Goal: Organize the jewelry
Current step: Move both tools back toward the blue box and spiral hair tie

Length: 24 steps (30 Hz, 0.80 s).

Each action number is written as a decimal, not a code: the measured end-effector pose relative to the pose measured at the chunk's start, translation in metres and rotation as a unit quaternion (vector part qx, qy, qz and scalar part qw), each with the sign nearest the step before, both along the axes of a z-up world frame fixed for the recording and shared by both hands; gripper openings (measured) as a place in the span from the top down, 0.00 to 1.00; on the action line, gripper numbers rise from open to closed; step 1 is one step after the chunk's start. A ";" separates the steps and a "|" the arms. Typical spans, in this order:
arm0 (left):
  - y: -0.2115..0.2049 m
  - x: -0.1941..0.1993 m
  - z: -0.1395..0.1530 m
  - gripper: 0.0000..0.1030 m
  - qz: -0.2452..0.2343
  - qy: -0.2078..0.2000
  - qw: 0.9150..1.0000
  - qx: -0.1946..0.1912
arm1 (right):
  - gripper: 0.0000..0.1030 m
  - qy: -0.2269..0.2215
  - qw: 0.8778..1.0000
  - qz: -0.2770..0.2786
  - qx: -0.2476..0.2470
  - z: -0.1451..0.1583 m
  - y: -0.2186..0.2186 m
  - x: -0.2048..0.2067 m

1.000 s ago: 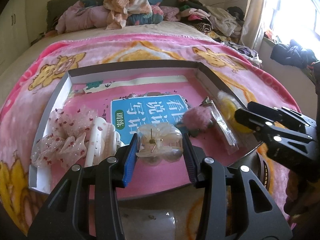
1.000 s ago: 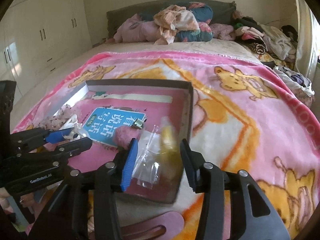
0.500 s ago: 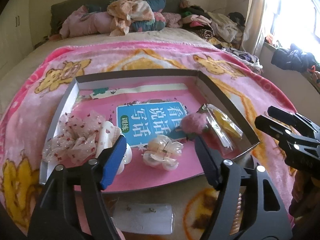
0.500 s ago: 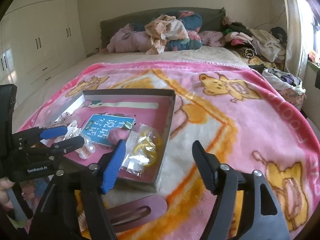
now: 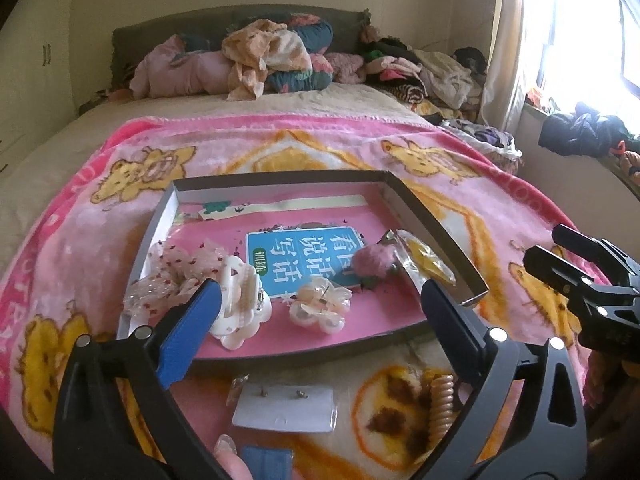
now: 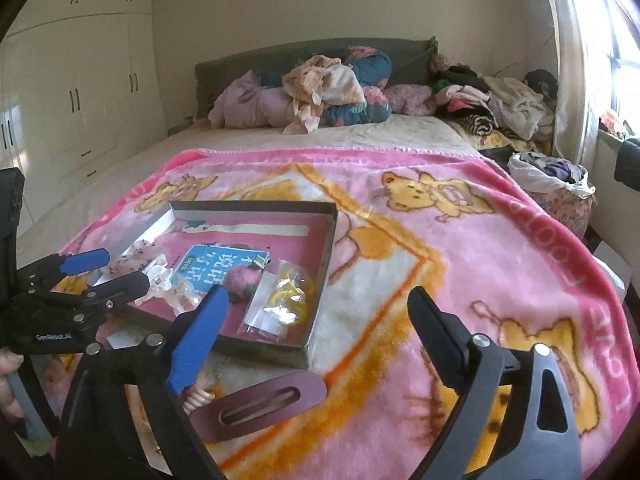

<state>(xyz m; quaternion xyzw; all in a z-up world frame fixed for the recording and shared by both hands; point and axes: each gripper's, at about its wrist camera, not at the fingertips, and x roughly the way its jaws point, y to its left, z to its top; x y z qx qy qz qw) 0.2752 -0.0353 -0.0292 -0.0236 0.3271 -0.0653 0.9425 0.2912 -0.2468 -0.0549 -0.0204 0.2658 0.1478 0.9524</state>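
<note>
Left wrist view: tray [image 5: 434, 236] on pink blanket [image 5: 80, 240], taken as landmark.
Left gripper [image 5: 320, 312]: released; jaws had just been opening, now wide apart, nothing between them; pearly hair claw [image 5: 318, 306] lay free in tray near its front edge.
Right gripper [image 6: 318, 320]: released; jaws had just been opening, nothing gripped; clear bag of yellow bands [image 6: 282, 300] lay in tray against its right wall.
Also in tray: dotted scrunchie [image 5: 172, 276] and white claw clip [image 5: 240, 304] at left end, pink pom-pom [image 5: 372, 262] right of centre, blue booklet [image 5: 304, 258] beneath.
Outside tray, in front: earring card [image 5: 284, 406], coil hair tie [image 5: 440, 402], mauve hair clip [image 6: 260, 402].
Stage, judged: two pieces dropped, front items not yet gathered.
Risk: earring card lay flat on soft fleece; fingers could slide over it or snag pile.
Risk: wide jaws near tray's front edge could nudge the light tray and scatter contents.
Risk: both grippers close together; reaching for neighbouring items might knock them.
</note>
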 end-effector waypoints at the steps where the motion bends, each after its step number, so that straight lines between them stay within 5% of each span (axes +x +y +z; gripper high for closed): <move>1: 0.001 -0.002 0.001 0.11 0.002 -0.002 1.000 0.000 | 0.12 -0.002 1.000 0.000 0.001 0.002 -0.001 -0.003; 24: 0.020 -0.048 0.015 0.11 0.017 -0.027 0.999 -0.010 | 0.12 -0.023 1.000 0.017 -0.005 0.015 0.008 -0.053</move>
